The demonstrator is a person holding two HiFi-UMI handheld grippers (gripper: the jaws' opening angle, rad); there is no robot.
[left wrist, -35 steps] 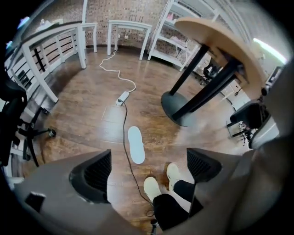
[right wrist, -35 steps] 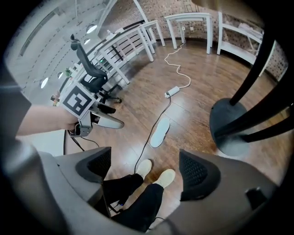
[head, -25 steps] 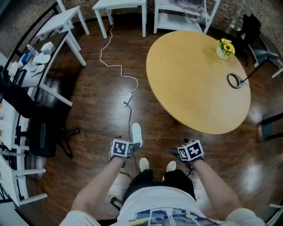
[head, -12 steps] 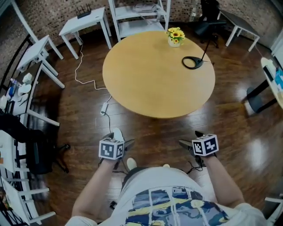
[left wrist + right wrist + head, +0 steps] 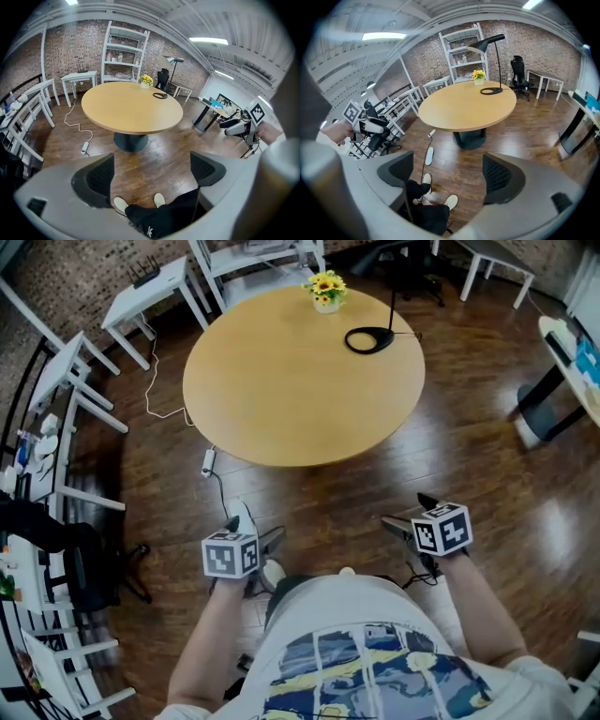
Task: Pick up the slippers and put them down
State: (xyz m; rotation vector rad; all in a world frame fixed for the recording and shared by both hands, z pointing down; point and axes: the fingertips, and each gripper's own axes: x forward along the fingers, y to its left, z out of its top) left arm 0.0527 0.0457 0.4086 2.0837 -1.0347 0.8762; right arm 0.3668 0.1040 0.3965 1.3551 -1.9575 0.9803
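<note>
One white slipper (image 5: 246, 518) lies on the dark wood floor just ahead of my left gripper (image 5: 255, 538), partly hidden by its marker cube. The right gripper view shows the same slipper (image 5: 429, 155) beside a cable. My left gripper (image 5: 150, 171) is open with only floor and the person's feet between its jaws. My right gripper (image 5: 411, 512) is held over bare floor to the right; its jaws (image 5: 447, 173) are open and hold nothing. The person's feet (image 5: 451, 201) wear pale footwear. No second loose slipper shows.
A round wooden table (image 5: 300, 381) stands ahead on a dark pedestal (image 5: 469, 139), carrying a flower pot (image 5: 325, 287) and a black lamp base (image 5: 368, 338). A white cable with an adapter (image 5: 208, 461) runs along the floor at left. White tables (image 5: 150, 292) and a black chair (image 5: 84, 559) line the left side.
The head view has swung, so the table moved from upper right to the upper middle of the picture. The grippers have drawn a little further apart. Both stay open.
</note>
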